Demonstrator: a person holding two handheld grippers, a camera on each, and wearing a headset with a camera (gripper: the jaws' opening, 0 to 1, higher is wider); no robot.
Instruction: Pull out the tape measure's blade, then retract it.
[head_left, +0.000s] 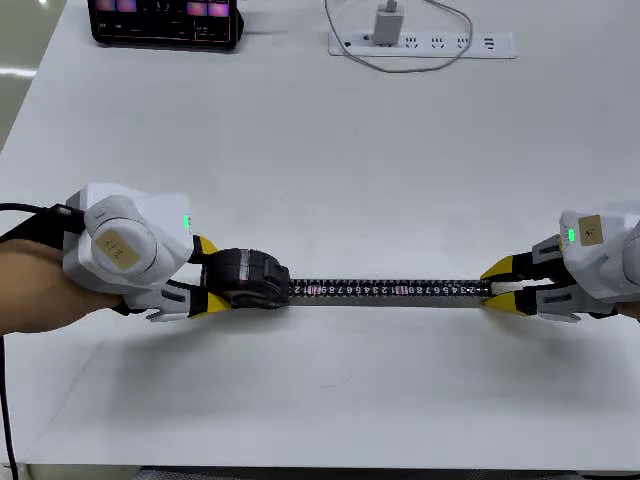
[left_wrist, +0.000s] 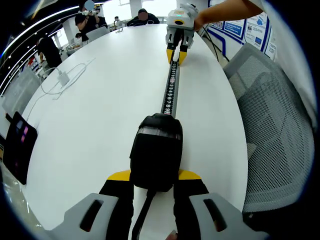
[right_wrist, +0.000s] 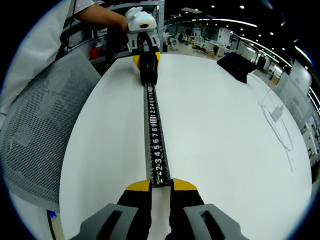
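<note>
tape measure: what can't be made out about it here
- blade end hook: hidden between the right gripper jaws, head view and right gripper view.
- case sides: partly covered by left gripper jaws, head view.
- far blade numerals: too small, left gripper view.

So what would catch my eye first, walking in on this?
Probably the dark numbered blade stretched straight across the white table, low in the head view. The left gripper clamps the black tape measure case at one end; the right gripper pinches the blade's tip at the other.
</note>
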